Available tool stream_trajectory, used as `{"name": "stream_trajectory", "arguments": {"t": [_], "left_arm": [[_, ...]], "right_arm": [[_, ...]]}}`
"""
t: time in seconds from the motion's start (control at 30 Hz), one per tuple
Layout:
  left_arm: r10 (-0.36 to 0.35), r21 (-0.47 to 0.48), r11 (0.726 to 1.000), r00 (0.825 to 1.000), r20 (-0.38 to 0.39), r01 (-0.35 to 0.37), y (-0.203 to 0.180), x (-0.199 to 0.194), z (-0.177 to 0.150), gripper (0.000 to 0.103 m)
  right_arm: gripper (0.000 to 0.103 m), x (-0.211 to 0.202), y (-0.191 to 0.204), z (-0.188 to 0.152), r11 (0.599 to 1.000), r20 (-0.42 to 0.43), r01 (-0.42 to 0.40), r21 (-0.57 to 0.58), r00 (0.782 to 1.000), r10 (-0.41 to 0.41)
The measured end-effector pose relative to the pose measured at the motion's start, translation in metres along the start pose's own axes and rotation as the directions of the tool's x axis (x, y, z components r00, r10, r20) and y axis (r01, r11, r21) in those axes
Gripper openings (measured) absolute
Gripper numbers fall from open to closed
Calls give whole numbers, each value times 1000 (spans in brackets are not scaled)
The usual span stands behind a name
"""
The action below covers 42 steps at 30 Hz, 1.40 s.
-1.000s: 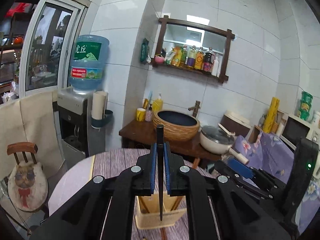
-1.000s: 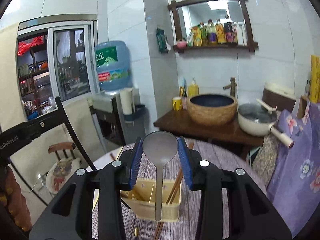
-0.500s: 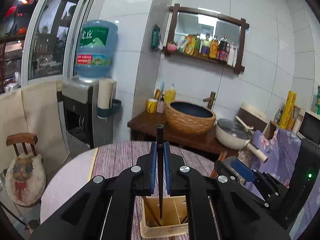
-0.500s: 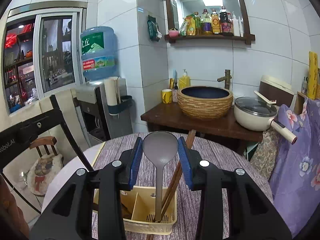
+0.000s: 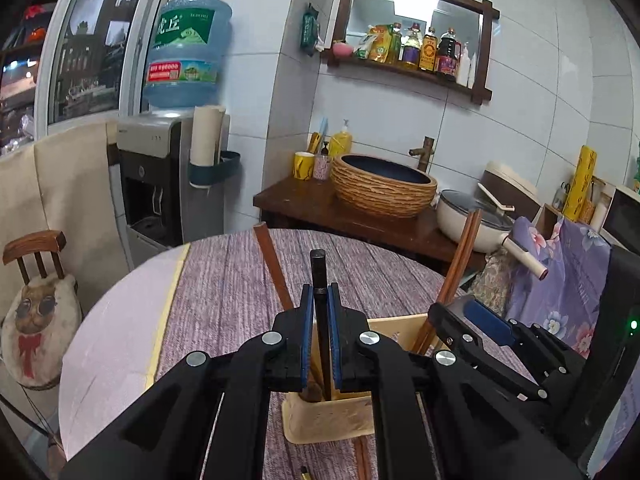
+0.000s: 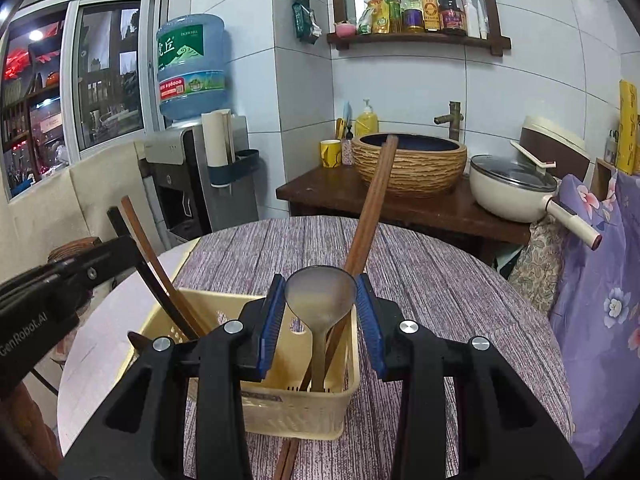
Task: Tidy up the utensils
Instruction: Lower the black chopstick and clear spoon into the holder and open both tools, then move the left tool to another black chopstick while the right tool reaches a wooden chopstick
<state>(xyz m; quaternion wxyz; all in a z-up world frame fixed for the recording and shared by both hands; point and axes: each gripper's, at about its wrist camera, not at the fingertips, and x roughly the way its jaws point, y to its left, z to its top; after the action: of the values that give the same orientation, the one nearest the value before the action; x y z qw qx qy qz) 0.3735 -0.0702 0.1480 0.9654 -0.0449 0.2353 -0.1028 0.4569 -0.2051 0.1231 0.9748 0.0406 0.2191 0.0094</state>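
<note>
My left gripper (image 5: 320, 292) is shut on a thin black utensil (image 5: 318, 264) that stands upright, its lower end down inside the yellow utensil basket (image 5: 332, 420). My right gripper (image 6: 320, 280) is shut on the bowl of a grey spoon (image 6: 320, 300); the spoon's handle hangs into the right compartment of the basket (image 6: 288, 412). Long brown chopsticks (image 6: 372, 208) lean out of that compartment. Another brown chopstick (image 6: 140, 232) leans from the left compartment, beside the left gripper (image 6: 124, 246). The right gripper (image 5: 480, 320) shows at the right of the left wrist view.
The basket stands on a round table with a purple striped cloth (image 6: 400, 248). Behind it are a wooden stand with a woven basin (image 6: 408, 160), a white pot (image 6: 512, 188) and a water dispenser (image 6: 192, 152). A small chair (image 5: 36, 312) stands at the left.
Both grippers have sunk toward the basket. The black utensil's lower end and the spoon's handle have gone deeper into the compartments. Neither grip has changed.
</note>
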Motion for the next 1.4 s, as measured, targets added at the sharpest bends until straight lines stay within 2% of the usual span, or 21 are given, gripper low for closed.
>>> {"name": "stream_trajectory", "arguments": {"t": [0.23,0.33,0.4,0.47,0.67,0.77,0.97,1.1,1.3,1.4], "left_arm": [[-31,-15,999,999,-16,30,2,-3,1,8],[-44,-22,999,999,-7,44,5,-9,0,9],[-52,-26,998,999,1,52,7,-14,-2,18],[-55,-39,998,998,14,56,11,-22,-6,37],[-67,-51,996,997,38,69,18,-44,-17,56],[-67,-59,996,997,32,68,21,-51,-27,60],[-60,-66,996,998,-36,57,27,-52,-54,60],[-46,-72,997,994,-103,39,35,-49,-82,62],[-50,-111,994,968,-245,23,49,-37,-131,62],[-48,-131,991,957,-287,10,53,-36,-150,62]], "right_arm": [[37,0,-3,-12,1000,-7,0,-1,1000,0],[41,-5,-3,-14,1000,2,-5,-12,1000,5],[49,-10,-3,-16,1000,16,1,-23,1000,0],[53,-16,-3,-19,1000,31,2,-30,1000,-1],[65,-41,-5,-26,1000,68,8,-28,998,-6],[68,-52,-8,-30,1000,61,6,-2,998,-6],[68,-65,-8,-49,1000,-12,14,17,1000,-14],[68,-73,-5,-74,1000,-78,16,2,997,-16],[68,-76,9,-127,998,-196,-2,-70,980,-12],[68,-75,15,-153,996,-259,-11,-94,966,-13]]}}
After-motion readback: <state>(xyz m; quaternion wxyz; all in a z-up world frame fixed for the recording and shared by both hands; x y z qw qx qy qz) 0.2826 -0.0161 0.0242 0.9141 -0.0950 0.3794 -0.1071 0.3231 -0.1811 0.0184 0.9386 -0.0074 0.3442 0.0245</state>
